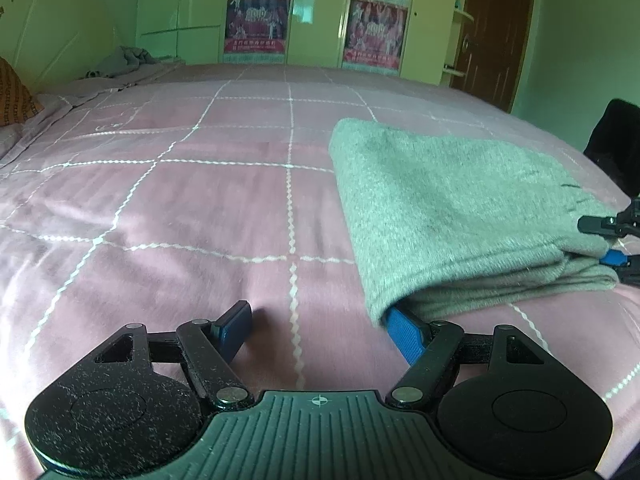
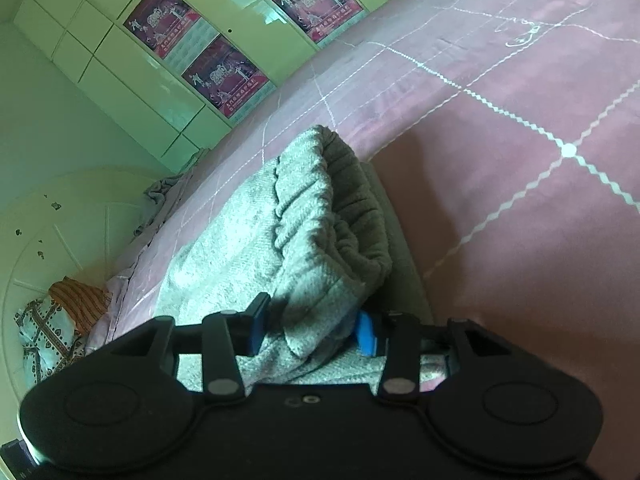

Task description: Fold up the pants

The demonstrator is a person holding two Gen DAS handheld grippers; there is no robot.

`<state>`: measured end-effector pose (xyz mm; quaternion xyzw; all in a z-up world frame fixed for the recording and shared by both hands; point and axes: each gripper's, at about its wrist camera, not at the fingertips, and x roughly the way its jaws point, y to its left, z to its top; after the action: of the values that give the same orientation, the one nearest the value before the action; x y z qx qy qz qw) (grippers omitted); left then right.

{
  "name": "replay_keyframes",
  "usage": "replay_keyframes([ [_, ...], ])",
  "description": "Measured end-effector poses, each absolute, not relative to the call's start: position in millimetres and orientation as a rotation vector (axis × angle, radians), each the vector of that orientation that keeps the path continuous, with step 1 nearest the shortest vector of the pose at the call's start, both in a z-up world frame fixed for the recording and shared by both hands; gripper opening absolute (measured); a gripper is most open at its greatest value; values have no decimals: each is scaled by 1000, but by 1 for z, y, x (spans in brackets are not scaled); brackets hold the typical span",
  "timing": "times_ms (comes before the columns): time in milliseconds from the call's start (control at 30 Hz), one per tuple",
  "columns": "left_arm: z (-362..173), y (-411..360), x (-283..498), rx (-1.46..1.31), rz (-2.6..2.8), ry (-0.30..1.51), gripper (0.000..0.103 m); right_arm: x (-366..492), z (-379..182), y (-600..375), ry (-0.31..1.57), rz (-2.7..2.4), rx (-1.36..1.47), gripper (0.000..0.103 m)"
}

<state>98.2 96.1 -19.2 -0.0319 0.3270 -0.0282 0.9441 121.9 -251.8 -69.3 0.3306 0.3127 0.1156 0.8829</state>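
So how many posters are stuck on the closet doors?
2 in the left wrist view: one poster on the left door panel, another poster to its right. The right wrist view shows at least three, so some are hidden.

Left gripper (image 1: 320, 326): speckled matte black body, two round discs at bottom corners, ribbed centre plate with crosshair mark, silver pivot screws, blue-padded fingers (image 1: 236, 326). Right gripper (image 2: 314, 330): same black linkages, blue pads.

Grey knit pants (image 1: 452, 208) lie folded in layers on the pink bedspread, elastic waistband (image 2: 340, 216) bunched
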Motion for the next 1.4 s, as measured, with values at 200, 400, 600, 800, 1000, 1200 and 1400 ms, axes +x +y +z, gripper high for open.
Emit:
replay_keyframes([
  [200, 20, 108, 72, -187, -63, 540, 74, 110, -37, -256, 682, 140, 589, 58],
  [400, 50, 69, 140, -148, -201, 489, 49, 117, 7, -219, 536, 195, 209, 39],
  [600, 8, 29, 229, -41, -220, 795, 50, 168, -18, -167, 645, 256, -66, 3],
  [800, 8, 31, 229, 1, -249, 768, 50, 173, -28, -160, 675, 271, -133, 5],
  [1000, 37, 35, 233, -6, -249, 670, 50, 174, -19, -147, 658, 311, -197, 18],
  [1200, 34, 28, 296, 34, -249, 763, 78, 193, 2, -151, 577, 257, -179, 25],
  [1400, 23, 33, 290, 76, -285, 786, 84, 233, -14, -176, 733, 227, -127, 50],
])
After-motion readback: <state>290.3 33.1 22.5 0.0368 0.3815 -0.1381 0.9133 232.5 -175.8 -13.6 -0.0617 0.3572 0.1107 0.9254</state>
